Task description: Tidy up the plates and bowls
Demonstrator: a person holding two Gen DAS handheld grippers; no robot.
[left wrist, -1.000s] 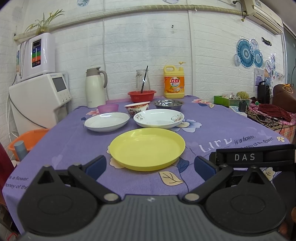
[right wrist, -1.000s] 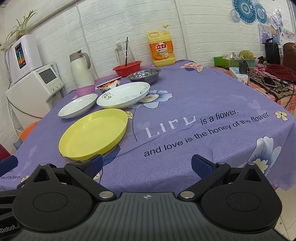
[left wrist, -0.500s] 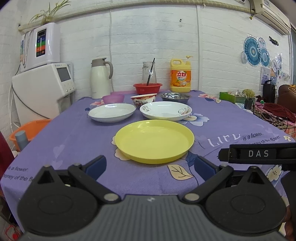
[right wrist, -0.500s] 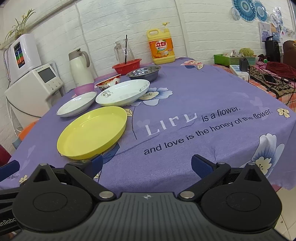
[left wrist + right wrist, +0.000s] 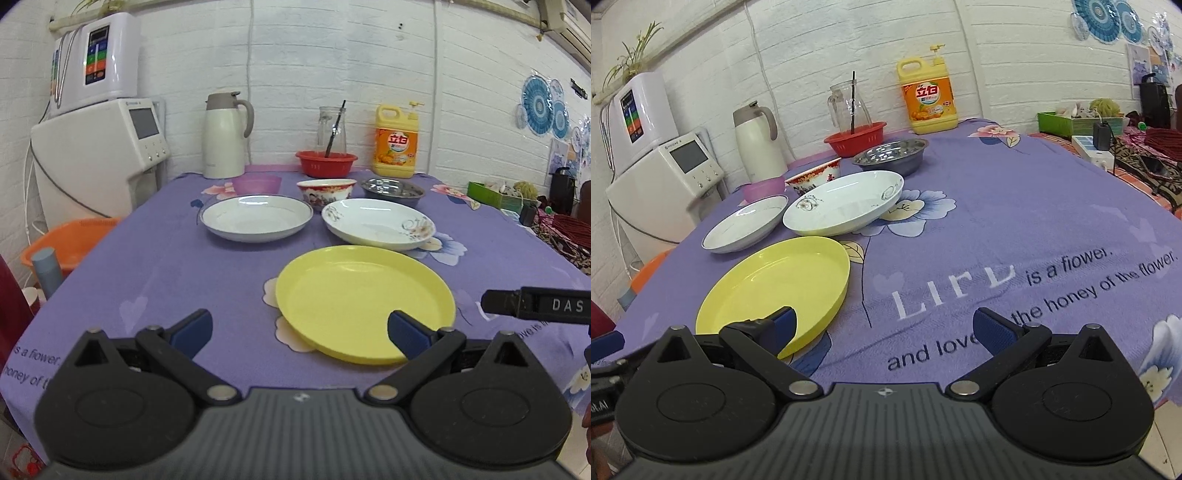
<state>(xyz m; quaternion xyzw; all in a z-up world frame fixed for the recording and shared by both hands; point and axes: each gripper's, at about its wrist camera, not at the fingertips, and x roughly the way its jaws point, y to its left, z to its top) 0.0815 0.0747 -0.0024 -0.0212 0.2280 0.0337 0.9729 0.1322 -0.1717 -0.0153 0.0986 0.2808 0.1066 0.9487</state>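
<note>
A yellow plate (image 5: 364, 301) (image 5: 779, 284) lies nearest on the purple tablecloth. Behind it lie a plain white plate (image 5: 256, 222) (image 5: 746, 229) and a white plate with a flower pattern (image 5: 378, 223) (image 5: 844, 208). Further back stand a purple bowl (image 5: 256, 184), a red-patterned bowl (image 5: 325, 189) (image 5: 814, 179) and a steel bowl (image 5: 392, 190) (image 5: 890, 155). My left gripper (image 5: 299, 332) is open and empty, near the yellow plate's front rim. My right gripper (image 5: 882, 326) is open and empty, to the right of the yellow plate.
At the table's back stand a white thermos jug (image 5: 225, 136), a red basket (image 5: 327, 162) with a glass jug, and a yellow detergent bottle (image 5: 397, 142). A water dispenser (image 5: 99, 158) and an orange basin (image 5: 70, 240) are left of the table (image 5: 1015, 206).
Both grippers have moved forward toward the table. The left gripper has also swung left, so the yellow plate now sits to the right in its view. Nothing was grasped.
</note>
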